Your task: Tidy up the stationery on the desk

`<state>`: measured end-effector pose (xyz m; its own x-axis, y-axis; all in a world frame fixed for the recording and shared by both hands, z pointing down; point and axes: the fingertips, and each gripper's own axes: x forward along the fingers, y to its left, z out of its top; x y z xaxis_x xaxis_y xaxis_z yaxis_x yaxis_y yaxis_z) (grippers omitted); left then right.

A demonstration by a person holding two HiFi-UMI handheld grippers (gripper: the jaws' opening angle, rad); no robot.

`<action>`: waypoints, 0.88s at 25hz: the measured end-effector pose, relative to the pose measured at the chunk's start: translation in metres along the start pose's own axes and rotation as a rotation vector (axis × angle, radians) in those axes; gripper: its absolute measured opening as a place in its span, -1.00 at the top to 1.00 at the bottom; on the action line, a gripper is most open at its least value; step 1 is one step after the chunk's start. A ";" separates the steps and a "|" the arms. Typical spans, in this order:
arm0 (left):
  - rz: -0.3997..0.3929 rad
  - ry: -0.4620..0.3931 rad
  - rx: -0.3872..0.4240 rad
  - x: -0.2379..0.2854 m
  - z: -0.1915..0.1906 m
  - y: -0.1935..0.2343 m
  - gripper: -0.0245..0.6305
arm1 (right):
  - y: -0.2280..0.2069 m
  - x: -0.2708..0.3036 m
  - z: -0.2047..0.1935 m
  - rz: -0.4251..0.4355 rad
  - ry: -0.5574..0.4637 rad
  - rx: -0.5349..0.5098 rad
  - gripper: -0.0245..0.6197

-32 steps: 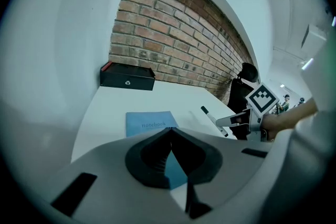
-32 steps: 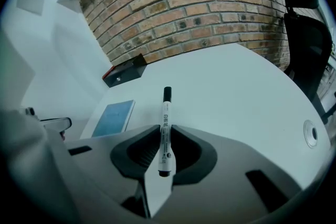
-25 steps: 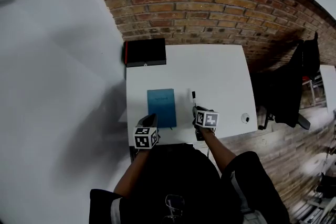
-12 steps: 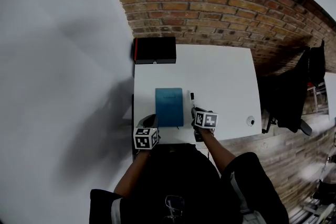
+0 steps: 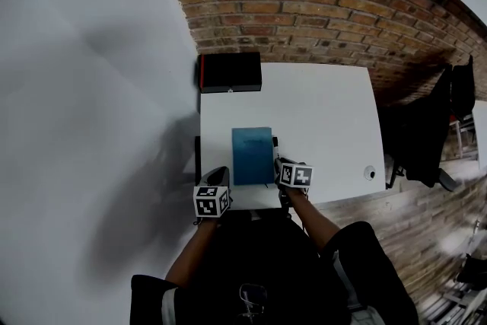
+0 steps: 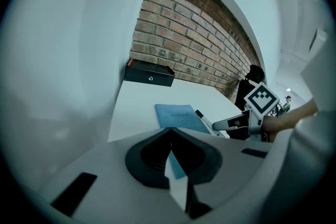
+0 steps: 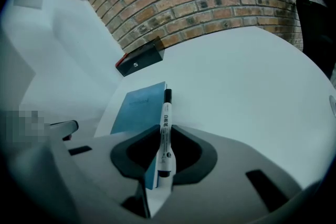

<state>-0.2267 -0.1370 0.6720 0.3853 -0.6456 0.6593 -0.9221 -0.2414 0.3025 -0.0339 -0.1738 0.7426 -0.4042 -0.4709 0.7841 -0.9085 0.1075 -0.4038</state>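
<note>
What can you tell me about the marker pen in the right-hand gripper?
The marker pen is slim and looks like plastic, with a white barrel carrying dark print, a black cap at its far end and a dark near end. The right gripper is shut on its lower part, so it points away over the white desk. Its capped tip sits by the blue notebook's right edge; whether it touches either cannot be told.

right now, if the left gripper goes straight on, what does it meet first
Probably the blue notebook, lying on the desk just beyond the shut left gripper; depth is hard to judge.
</note>
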 end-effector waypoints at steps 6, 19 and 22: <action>-0.031 0.034 0.030 0.004 -0.006 0.000 0.88 | 0.004 0.006 -0.006 0.014 0.009 0.042 0.69; -0.046 0.064 0.036 0.011 -0.012 -0.001 0.88 | 0.003 0.018 -0.013 0.107 0.092 0.096 0.69; -0.048 0.066 0.038 0.014 -0.012 -0.001 0.88 | 0.006 0.018 -0.013 0.125 0.108 0.089 0.69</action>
<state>-0.2198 -0.1371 0.6886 0.4296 -0.5842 0.6886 -0.9027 -0.2989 0.3095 -0.0484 -0.1707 0.7605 -0.5270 -0.3612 0.7693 -0.8394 0.0793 -0.5378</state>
